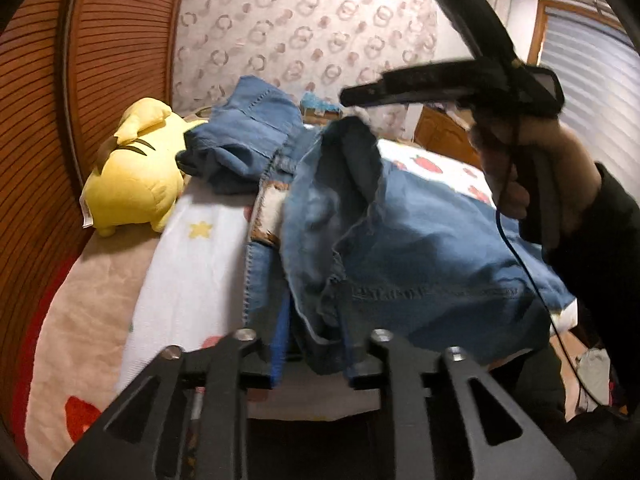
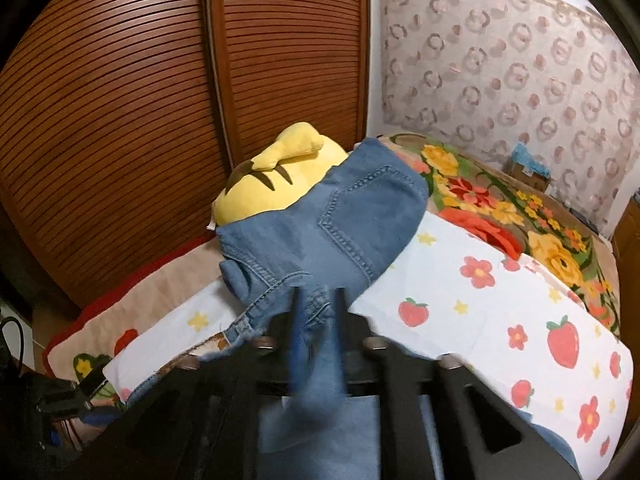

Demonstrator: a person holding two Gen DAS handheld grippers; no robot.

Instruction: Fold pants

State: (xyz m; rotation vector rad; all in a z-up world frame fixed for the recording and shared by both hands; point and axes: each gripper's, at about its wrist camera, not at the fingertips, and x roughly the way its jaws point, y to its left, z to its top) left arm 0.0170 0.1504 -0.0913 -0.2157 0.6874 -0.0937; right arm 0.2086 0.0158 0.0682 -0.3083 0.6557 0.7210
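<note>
1. The blue jeans (image 1: pixel 400 240) lie bunched on the strawberry-print sheet (image 2: pixel 500 320), their seat and back pocket (image 2: pixel 352 224) draped against the yellow plush toy (image 2: pixel 272 180) at the far end.
2. Our left gripper (image 1: pixel 316 364) has denim between its parted fingers; we cannot tell whether the pads press it.
3. Our right gripper (image 2: pixel 316 320) also straddles a fold of denim with its fingers somewhat apart; the blur hides whether it pinches.
4. We judge this to be the laying-down of a fold. To do it well, we should lower both edges together, keep the cloth taut between the grippers, align the seams, and let go only once the layer lies flat.
5. The plush toy crowds the waistband end, so the fold may ride up on it.
6. Beneath the sheet lies a floral blanket (image 2: pixel 520 216). Slatted wooden doors (image 2: pixel 120 120) and ring-patterned wallpaper (image 2: pixel 500 60) close the room behind.
</note>
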